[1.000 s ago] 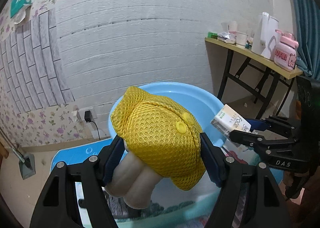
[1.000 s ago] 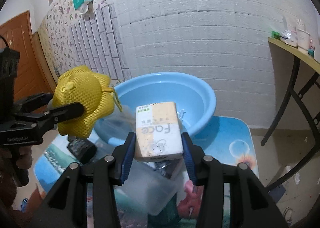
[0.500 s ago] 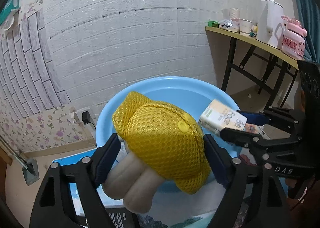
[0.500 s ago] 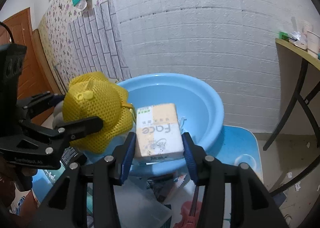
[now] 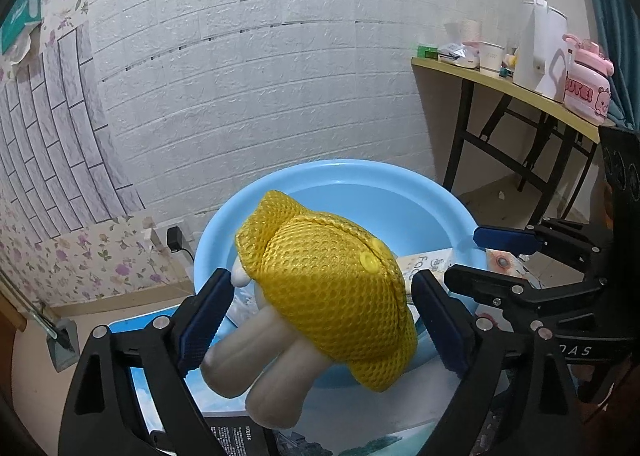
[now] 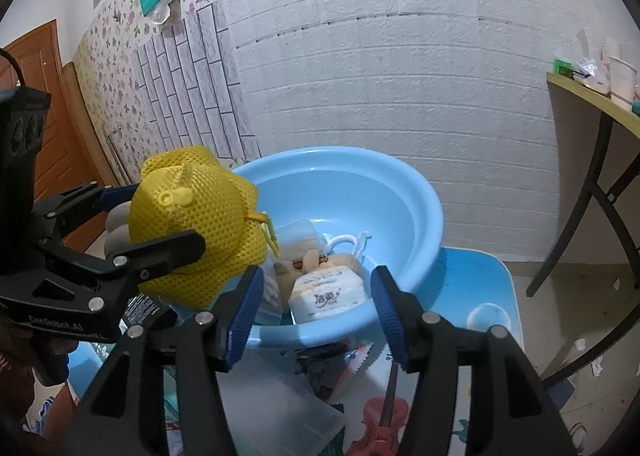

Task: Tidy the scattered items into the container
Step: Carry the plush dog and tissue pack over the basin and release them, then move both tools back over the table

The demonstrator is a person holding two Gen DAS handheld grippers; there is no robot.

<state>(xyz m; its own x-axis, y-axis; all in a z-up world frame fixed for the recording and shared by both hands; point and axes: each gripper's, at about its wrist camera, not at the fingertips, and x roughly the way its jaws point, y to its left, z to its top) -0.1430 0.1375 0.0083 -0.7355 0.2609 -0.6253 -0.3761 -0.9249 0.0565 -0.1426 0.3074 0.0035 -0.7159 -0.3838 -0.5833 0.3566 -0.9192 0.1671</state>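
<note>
Both claws hang over the near rim of the blue basin [image 6: 416, 192]. The left claw [image 5: 320, 304] is opening: its pads stand off the yellow mesh bundle [image 5: 332, 284], which sits between them, over the basin's near-left edge, pale rolls pointing down toward the camera. The right claw [image 6: 316, 300] is also opening and holds nothing; the tissue pack [image 6: 330, 296] lies in the basin just beyond its tips. The bundle should drop in beside that pack.
</note>
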